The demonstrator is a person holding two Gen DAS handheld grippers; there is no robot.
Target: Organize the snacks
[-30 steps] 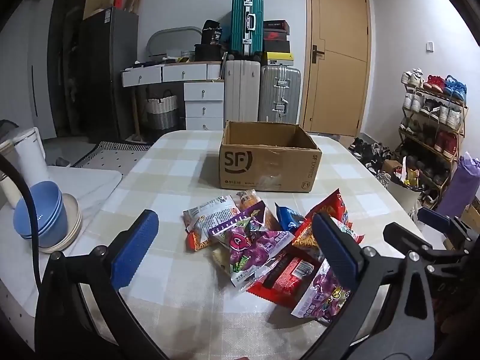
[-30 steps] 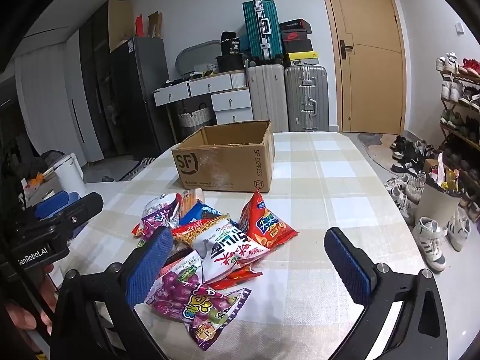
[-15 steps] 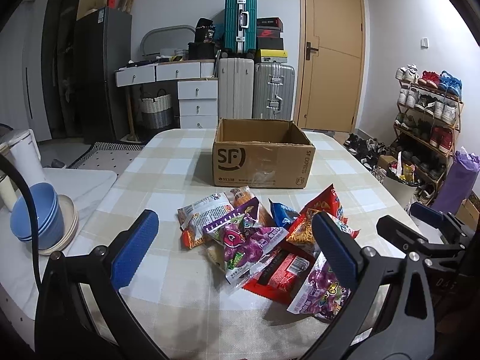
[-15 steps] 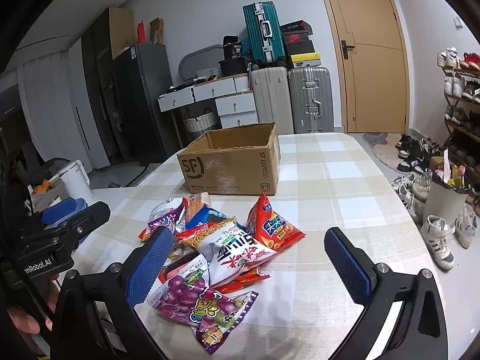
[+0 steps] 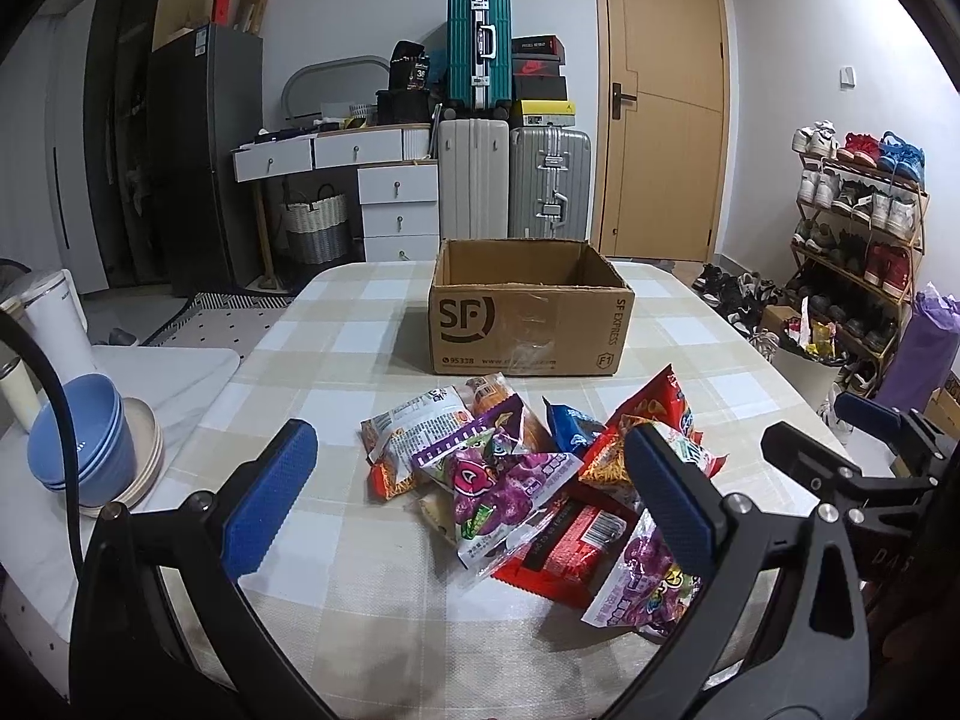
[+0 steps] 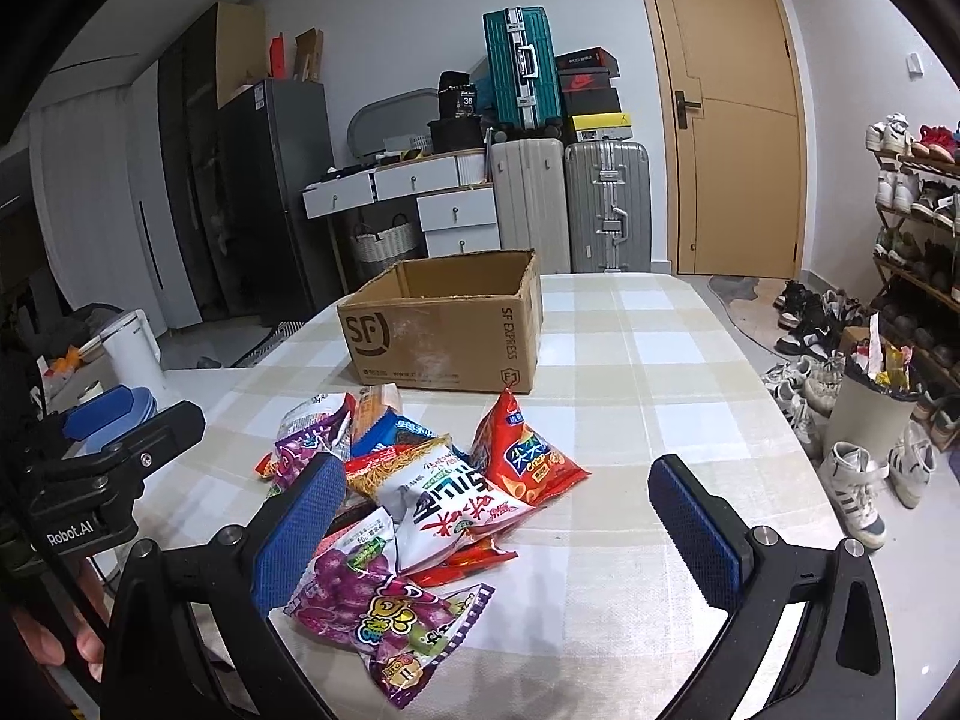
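A pile of snack bags [image 5: 528, 480] lies on the checked tablecloth, with purple, red, blue and white packets; it also shows in the right wrist view [image 6: 420, 492]. An open, empty-looking cardboard SF box [image 5: 528, 312] stands behind the pile, also in the right wrist view [image 6: 444, 330]. My left gripper [image 5: 474, 498] is open and empty, above the near side of the pile. My right gripper [image 6: 498, 534] is open and empty, its left finger over the pile's purple bag [image 6: 384, 606].
Blue bowls on a plate [image 5: 84, 450] and a white kettle [image 5: 57, 318] sit on a side surface at left. The table [image 6: 690, 396] edge drops off at right toward shoes and a bin [image 6: 870, 414]. Suitcases and drawers stand behind.
Both grippers have drifted slightly; the box and snack pile appear a little nearer and more centred in the views. Nothing was grasped or moved.
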